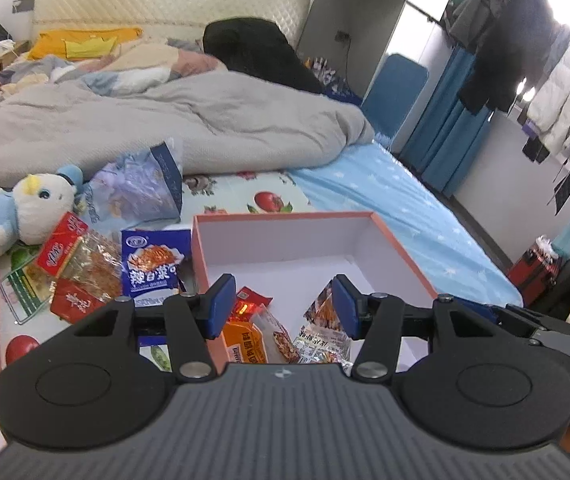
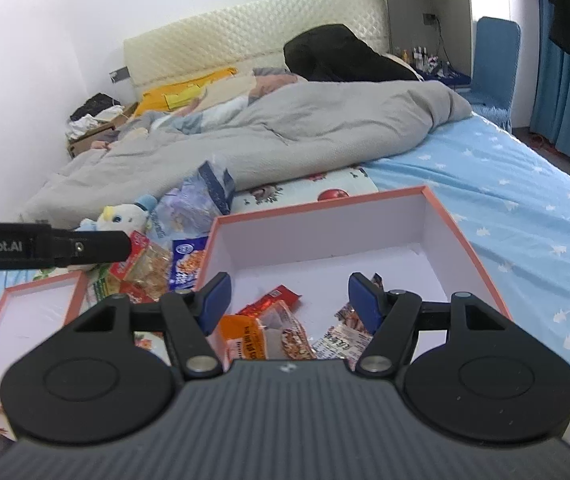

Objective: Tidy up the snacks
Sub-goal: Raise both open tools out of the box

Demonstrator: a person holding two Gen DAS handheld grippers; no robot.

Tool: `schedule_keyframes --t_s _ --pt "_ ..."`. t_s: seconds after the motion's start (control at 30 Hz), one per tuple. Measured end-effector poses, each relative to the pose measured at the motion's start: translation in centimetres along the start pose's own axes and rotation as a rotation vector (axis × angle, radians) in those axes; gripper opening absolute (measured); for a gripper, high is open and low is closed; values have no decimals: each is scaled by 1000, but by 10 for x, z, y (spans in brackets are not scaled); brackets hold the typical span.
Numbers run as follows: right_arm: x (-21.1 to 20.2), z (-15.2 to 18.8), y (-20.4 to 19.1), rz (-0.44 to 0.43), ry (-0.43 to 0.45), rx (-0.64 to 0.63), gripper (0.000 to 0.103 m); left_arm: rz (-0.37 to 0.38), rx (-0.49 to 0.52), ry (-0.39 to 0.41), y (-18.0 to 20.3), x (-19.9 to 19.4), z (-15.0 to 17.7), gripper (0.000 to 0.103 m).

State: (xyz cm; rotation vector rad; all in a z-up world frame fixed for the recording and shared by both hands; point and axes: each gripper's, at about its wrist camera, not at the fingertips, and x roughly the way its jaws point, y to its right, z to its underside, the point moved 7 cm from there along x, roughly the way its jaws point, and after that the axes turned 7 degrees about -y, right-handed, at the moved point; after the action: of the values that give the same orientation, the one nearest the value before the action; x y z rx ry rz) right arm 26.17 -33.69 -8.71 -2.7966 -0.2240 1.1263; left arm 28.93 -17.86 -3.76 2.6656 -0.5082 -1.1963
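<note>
An open white box with an orange rim (image 1: 285, 217) (image 2: 325, 204) lies on the bed. Inside it lie an orange snack packet (image 1: 245, 344) (image 2: 245, 340), a red packet (image 1: 251, 300) (image 2: 273, 300) and a pale printed packet (image 1: 321, 344) (image 2: 341, 342). My left gripper (image 1: 283, 308) is open and empty, just above these packets. My right gripper (image 2: 289, 302) is open and empty over the same box. Loose snacks lie left of the box: a blue packet (image 1: 151, 264) (image 2: 185, 264), clear and red packets (image 1: 81, 264) (image 2: 145, 264).
The box lid (image 2: 33, 320) lies at left. A plush toy (image 1: 25, 212) and a large blue bag (image 1: 141, 188) sit behind the loose snacks. A grey duvet (image 1: 165, 128) covers the bed beyond. The left gripper's body (image 2: 45, 248) crosses the right view.
</note>
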Motion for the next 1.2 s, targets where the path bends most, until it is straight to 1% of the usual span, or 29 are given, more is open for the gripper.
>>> schedule_keyframes --t_s 0.13,0.37,0.57,0.63,0.97,1.2 --pt "-11 1 -13 -14 18 -3 67 -13 1 27 -7 -23 5 59" --pt "-26 9 -44 -52 41 -33 67 -24 -34 61 -29 -60 24 59" --pt "-31 20 -67 -85 28 -58 67 -47 -68 79 -49 -84 44 59" --pt "-31 24 -73 -107 18 -52 67 -56 -81 85 -57 -91 50 59" --pt "-29 37 -103 -145 -3 -122 67 -113 -148 93 -91 -110 79 59" --pt "-28 49 -122 -172 -26 -150 67 -135 -197 86 -109 -116 97 59"
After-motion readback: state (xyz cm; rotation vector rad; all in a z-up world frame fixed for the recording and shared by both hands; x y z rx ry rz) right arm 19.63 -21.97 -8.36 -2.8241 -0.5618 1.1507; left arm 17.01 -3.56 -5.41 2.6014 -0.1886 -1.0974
